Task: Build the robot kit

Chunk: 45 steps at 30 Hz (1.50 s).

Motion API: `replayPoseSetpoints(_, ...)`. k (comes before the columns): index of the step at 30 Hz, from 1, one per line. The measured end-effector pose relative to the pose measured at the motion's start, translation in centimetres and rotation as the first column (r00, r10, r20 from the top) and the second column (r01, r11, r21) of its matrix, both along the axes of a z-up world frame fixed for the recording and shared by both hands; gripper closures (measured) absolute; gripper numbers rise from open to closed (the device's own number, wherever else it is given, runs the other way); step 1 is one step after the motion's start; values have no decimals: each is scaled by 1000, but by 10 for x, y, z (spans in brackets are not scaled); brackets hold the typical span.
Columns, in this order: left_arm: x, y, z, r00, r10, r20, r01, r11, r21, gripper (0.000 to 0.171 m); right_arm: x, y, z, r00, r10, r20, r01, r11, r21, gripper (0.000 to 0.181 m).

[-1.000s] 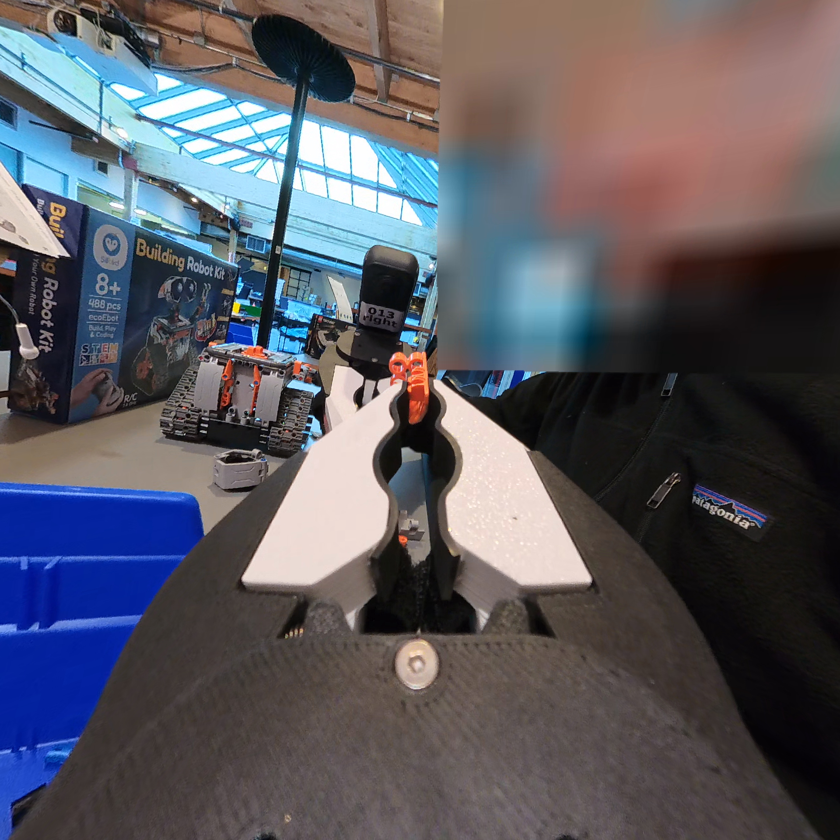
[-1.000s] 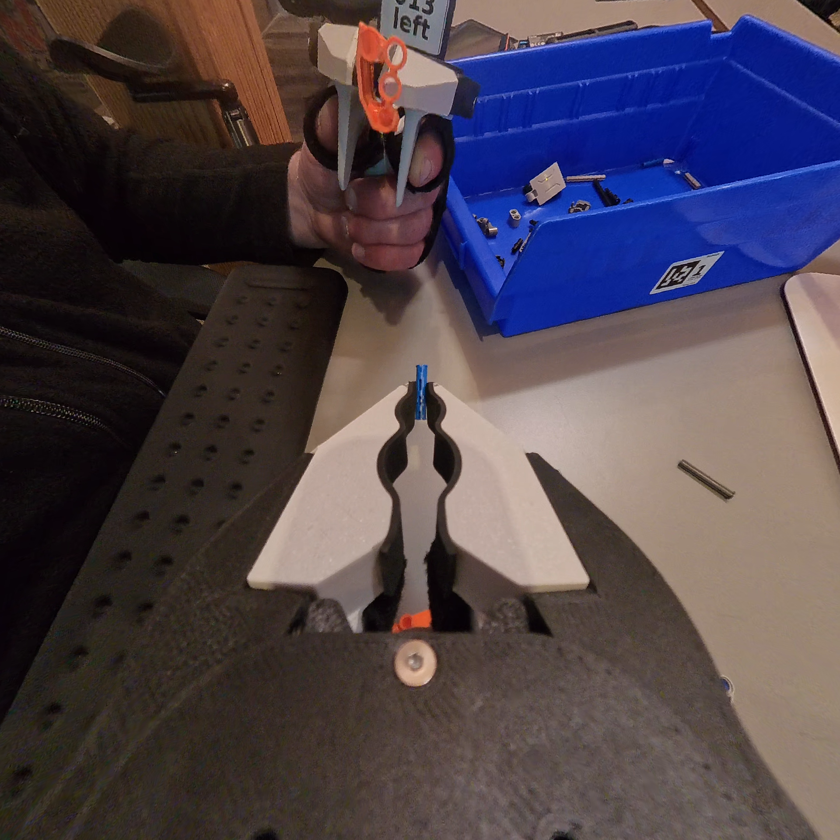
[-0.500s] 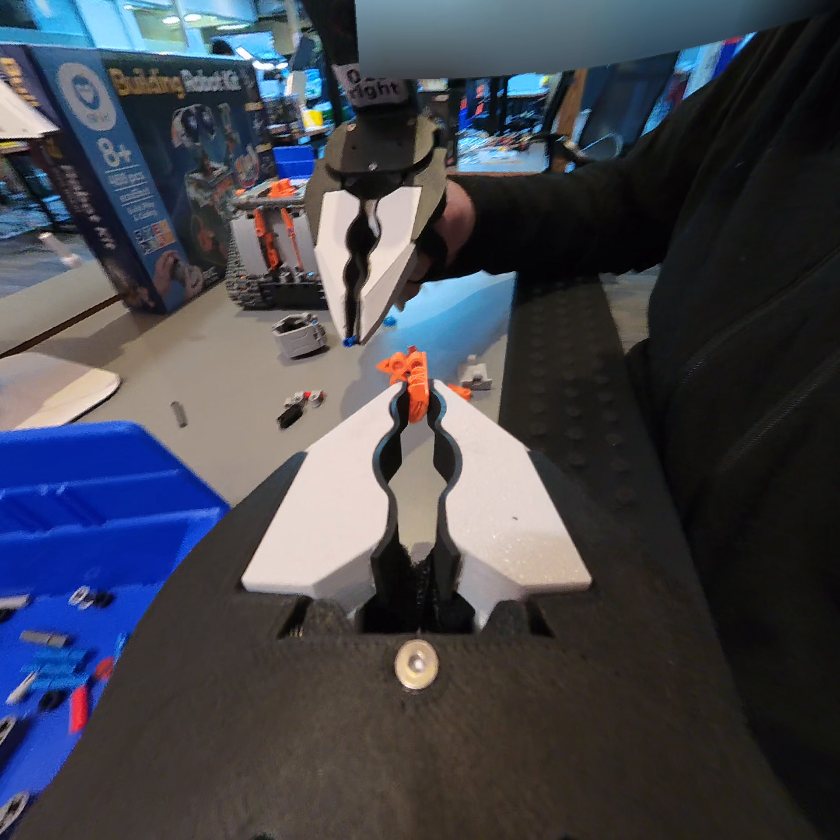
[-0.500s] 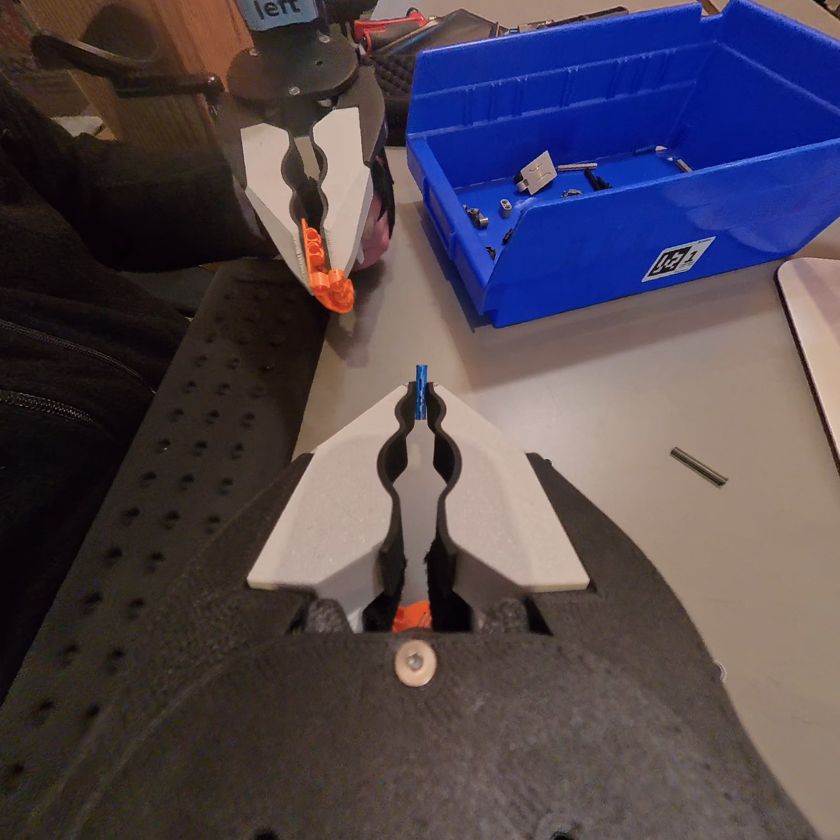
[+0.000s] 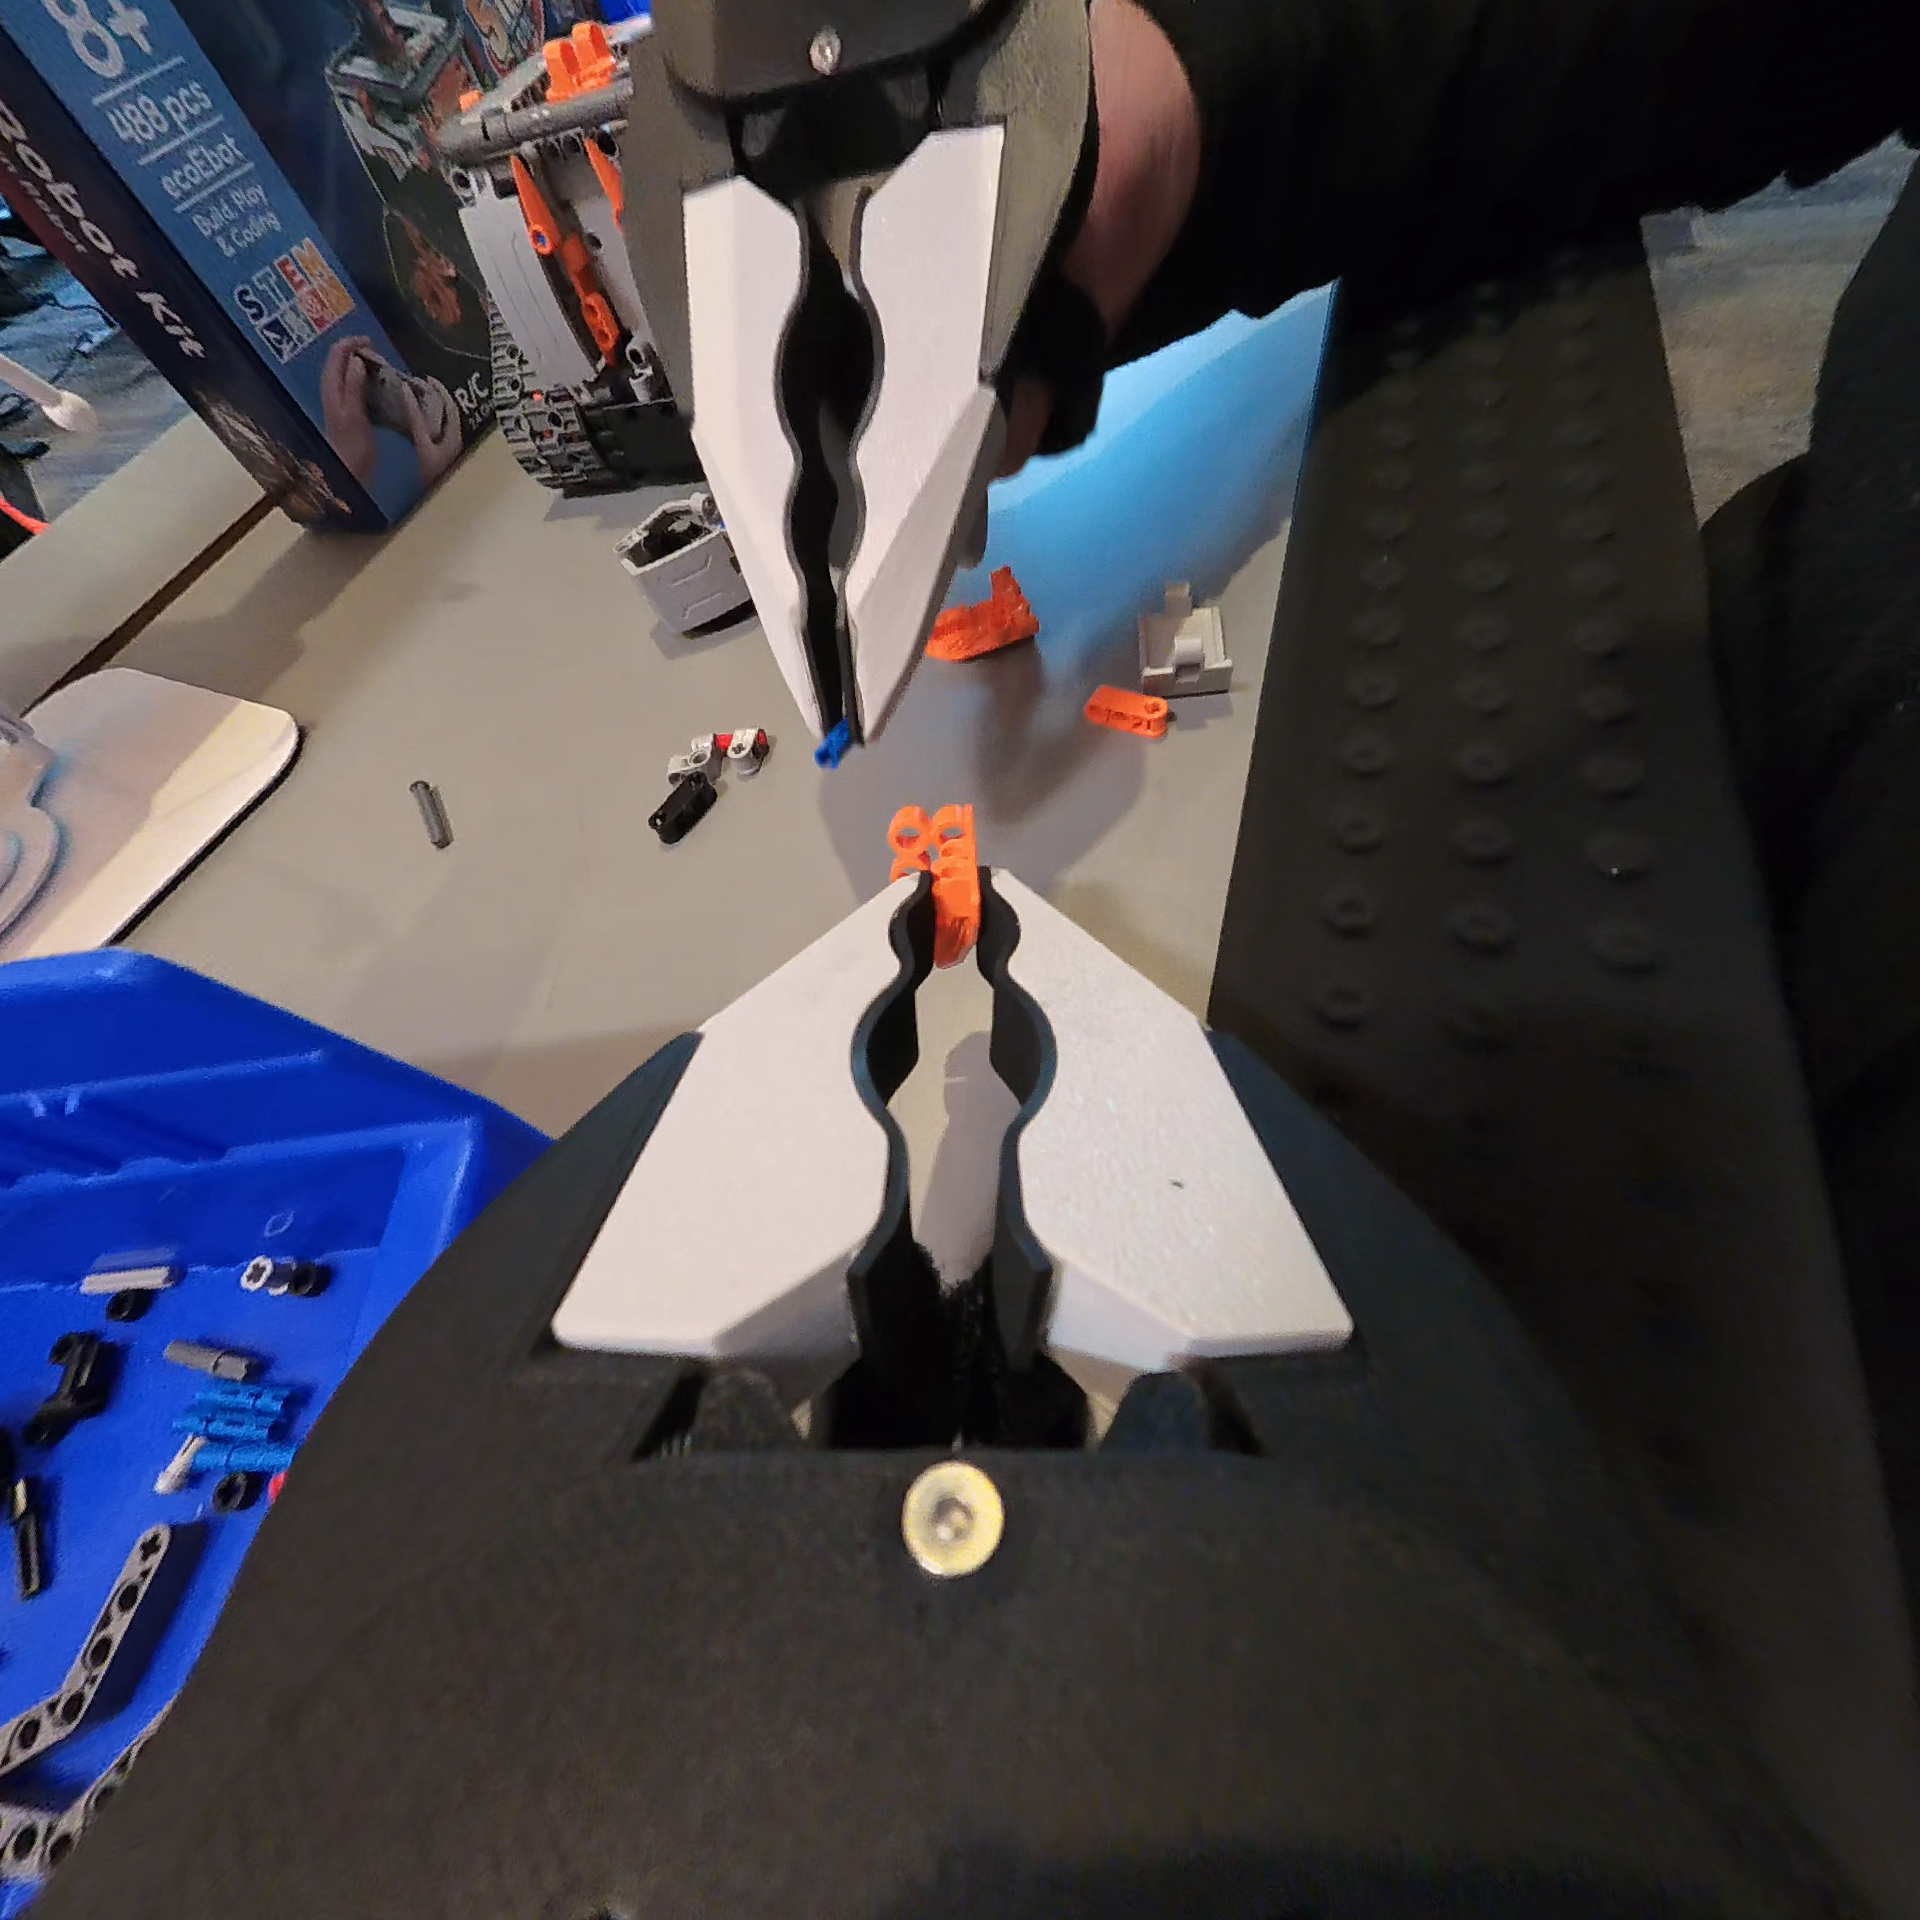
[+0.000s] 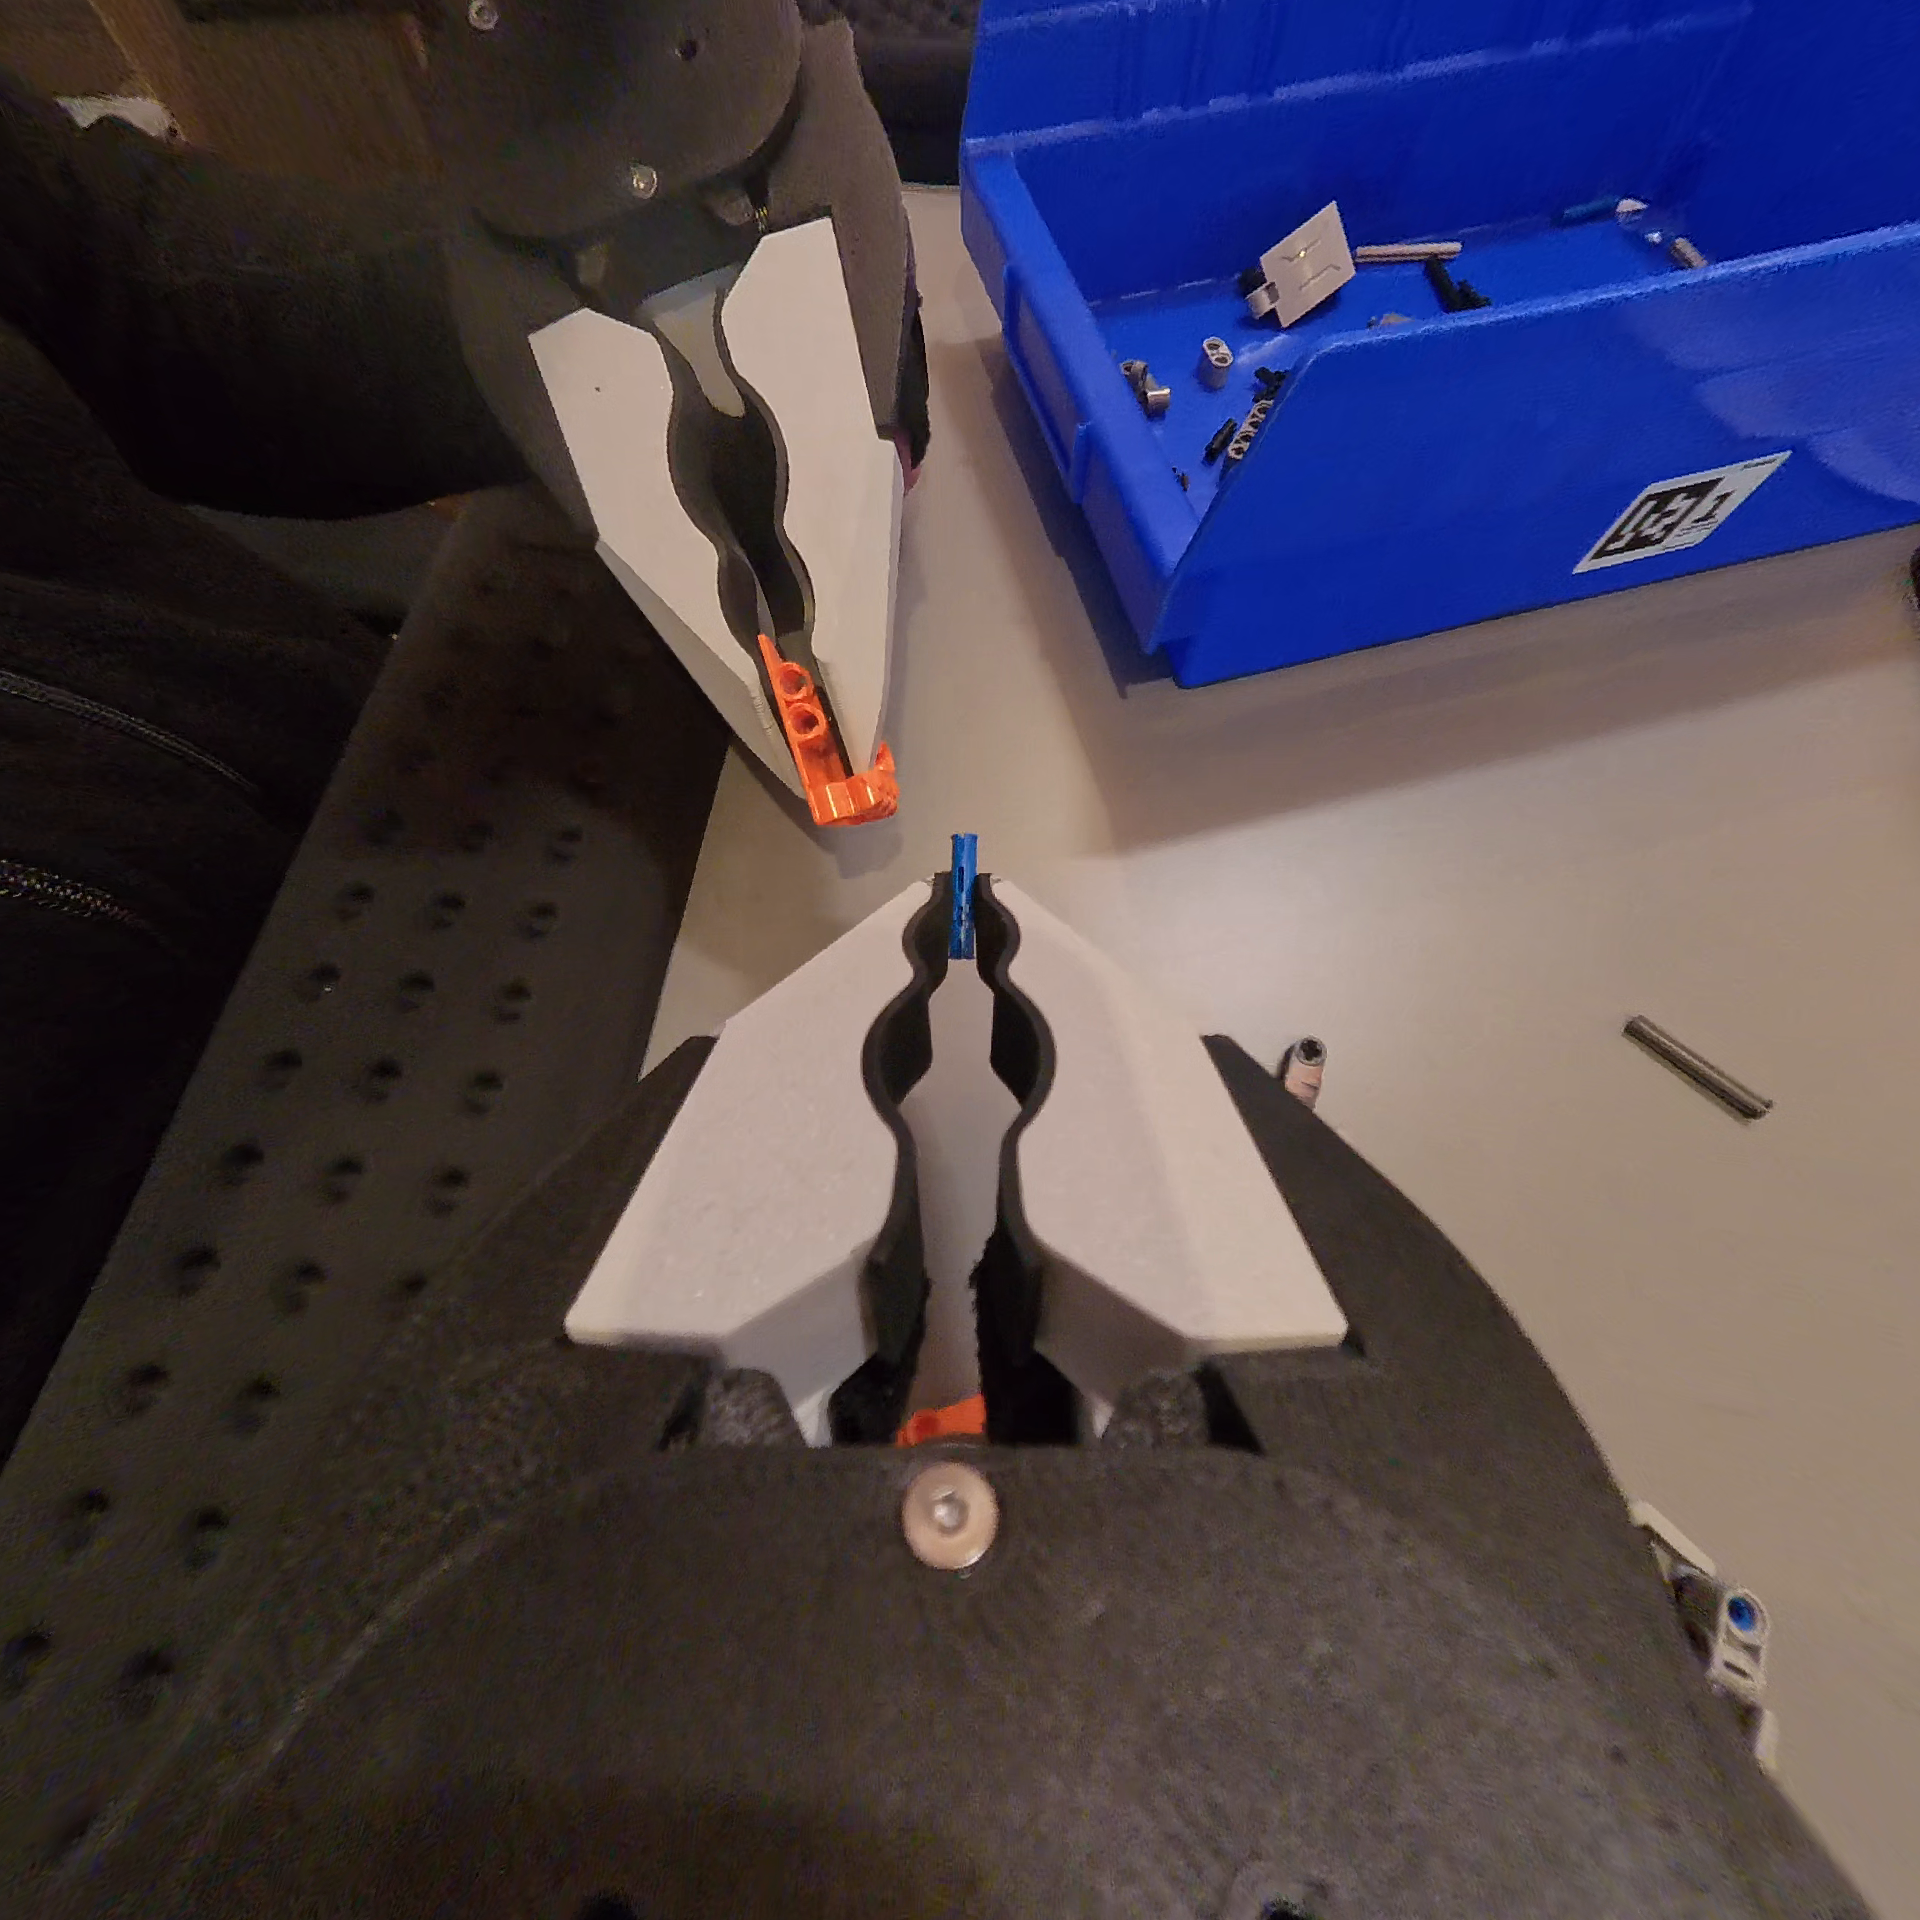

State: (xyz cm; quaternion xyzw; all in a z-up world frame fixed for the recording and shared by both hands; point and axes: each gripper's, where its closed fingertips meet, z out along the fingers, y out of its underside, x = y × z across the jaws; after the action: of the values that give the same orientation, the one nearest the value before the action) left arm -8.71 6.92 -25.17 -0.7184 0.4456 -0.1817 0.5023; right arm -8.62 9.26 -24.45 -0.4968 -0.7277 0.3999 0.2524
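Both grippers are now tipping down and drawing together over the worktop (image 5: 520,935): left gripper (image 5: 951,883) pinching an orange connector (image 5: 940,868), right gripper (image 6: 961,883) clamping a blue pin (image 6: 963,894), tips nearly meeting, seemingly aligning pin with hole.

Dim, warm indoor light; soft shadows on the table (image 6: 1351,935); wide-angle stretching, blurred edges.

The right gripper (image 6: 961,883) pinches a small blue pin (image 6: 963,896) at its tips, above the pale surface (image 6: 1351,883). Just beyond, the left gripper (image 6: 831,774) points back at it, clamping an orange connector (image 6: 831,748), the two parts near but apart. A blue bin (image 6: 1455,520) holding small parts sits to the right, with a dark rod (image 6: 1696,1067) lying loose nearby.
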Motion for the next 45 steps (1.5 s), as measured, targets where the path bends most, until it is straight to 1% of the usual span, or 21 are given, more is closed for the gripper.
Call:
replayPoseSetpoints(5,-1,5,0,1000,19,6,-19,1000,0,167,-2,0,-8,1000,-2,21,2,1000,21,180)
replayPoseSetpoints(9,-1,4,-7,999,27,-26,-28,1000,-2,167,-4,-4,-15,999,6,40,-7,999,35,180)
replayPoseSetpoints(13,-4,5,-7,999,44,-23,-44,999,7,167,-5,-7,-22,998,15,57,-18,998,54,180)
replayPoseSetpoints(25,-10,8,-16,993,73,-98,-71,997,29,167,-7,-12,-26,998,32,55,-34,999,37,180)
replayPoseSetpoints(36,-8,9,-9,998,54,-27,-54,999,-4,167,-7,-9,-18,999,35,18,-35,999,11,180)
replayPoseSetpoints(39,-11,13,-6,997,78,-18,-78,997,7,167,-6,3,-8,1000,4,-7,-4,1000,19,180)
replayPoseSetpoints(41,-13,16,-1,996,89,6,-89,996,15,167,-2,17,6,999,-33,-35,34,999,42,180)
replayPoseSetpoints(43,-15,19,3,995,102,21,-103,994,25,167,4,31,31,994,-69,-88,75,995,61,180)
replayPoseSetpoints(45,-15,20,5,994,101,29,-102,994,27,167,13,43,64,984,-100,-149,113,991,78,180)
